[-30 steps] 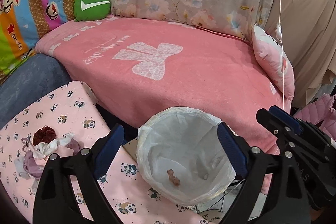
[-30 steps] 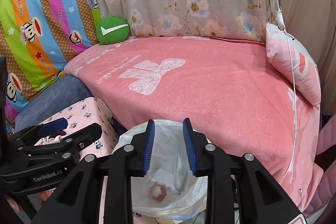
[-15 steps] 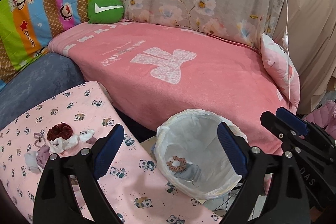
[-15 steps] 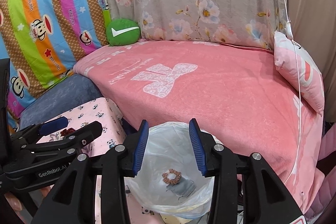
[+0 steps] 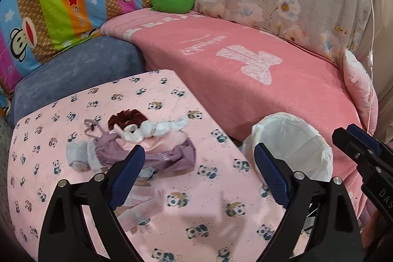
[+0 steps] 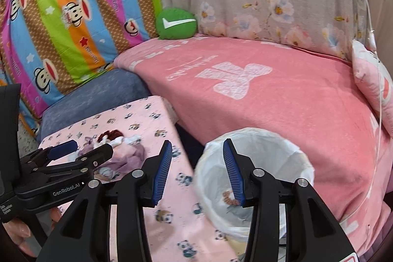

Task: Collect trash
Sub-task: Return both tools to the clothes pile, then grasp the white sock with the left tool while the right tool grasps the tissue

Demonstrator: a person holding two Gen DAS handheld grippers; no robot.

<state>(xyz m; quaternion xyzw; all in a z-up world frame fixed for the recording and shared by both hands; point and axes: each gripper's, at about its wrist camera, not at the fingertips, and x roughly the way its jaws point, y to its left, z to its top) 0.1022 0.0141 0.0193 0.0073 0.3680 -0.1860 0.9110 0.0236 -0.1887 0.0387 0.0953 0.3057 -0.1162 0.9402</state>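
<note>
I have swung both grippers left off the bin (image 6: 255, 158) | left gripper (image 5: 196, 176) spread empty, right gripper (image 6: 196, 171) released | clutter pile (image 5: 137, 141) left of bin | risk: snagging panda cloth (image 5: 196, 225)

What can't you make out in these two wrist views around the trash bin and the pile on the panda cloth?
- Trash bin: in the left wrist view its rim hides the contents.
- Bin bottom, right wrist view: the right gripper finger partly covers the scrunchie.
- Pile of small items: tangled; individual pieces unclear, and the left gripper finger covers its near edge.
- Panda cloth: near part blurred.
</note>
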